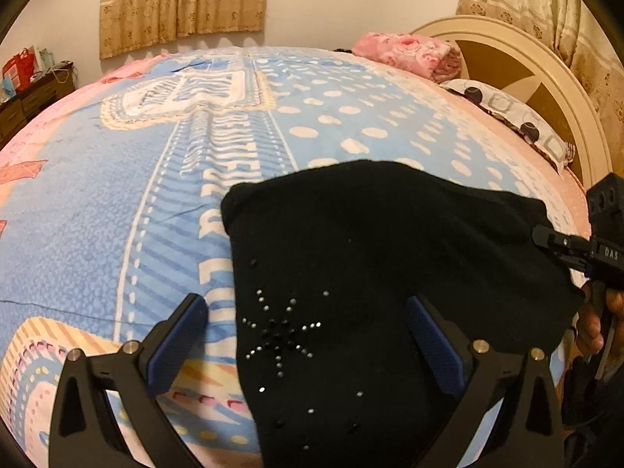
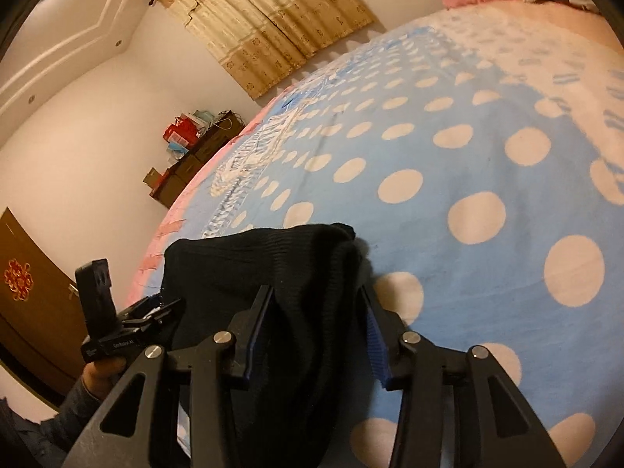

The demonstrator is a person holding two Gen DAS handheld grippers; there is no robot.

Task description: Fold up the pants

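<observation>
A: Where are the pants (image 1: pixel 382 273)?
B: On the bed (image 1: pixel 117 202), bunched, folding barely begun.
A: The tongs?
B: Left gripper (image 1: pixel 308 345) spread wide, released; right gripper (image 2: pixel 312 331) parted around cloth, not clenched.

Bed (image 1: pixel 117 202) (blue polka-dot cover), beige curtains (image 1: pixel 183 0), cream headboard (image 1: pixel 546 74), dark dresser (image 1: pixel 35 97).

We see the pants (image 1: pixel 382 273) as matt black knitted cloth, finely ribbed, set with small shiny studs (image 1: pixel 279 331). The bedsheet (image 1: pixel 117 214) is smooth printed cotton-like cloth. Our left gripper (image 1: pixel 308 335) and right gripper (image 2: pixel 312 323) look like matt black plastic with bright metal pins; their blue pads (image 1: pixel 433 347) seem rubbery and ridged. The headboard (image 1: pixel 546 74) shows glossy painted wood.
</observation>
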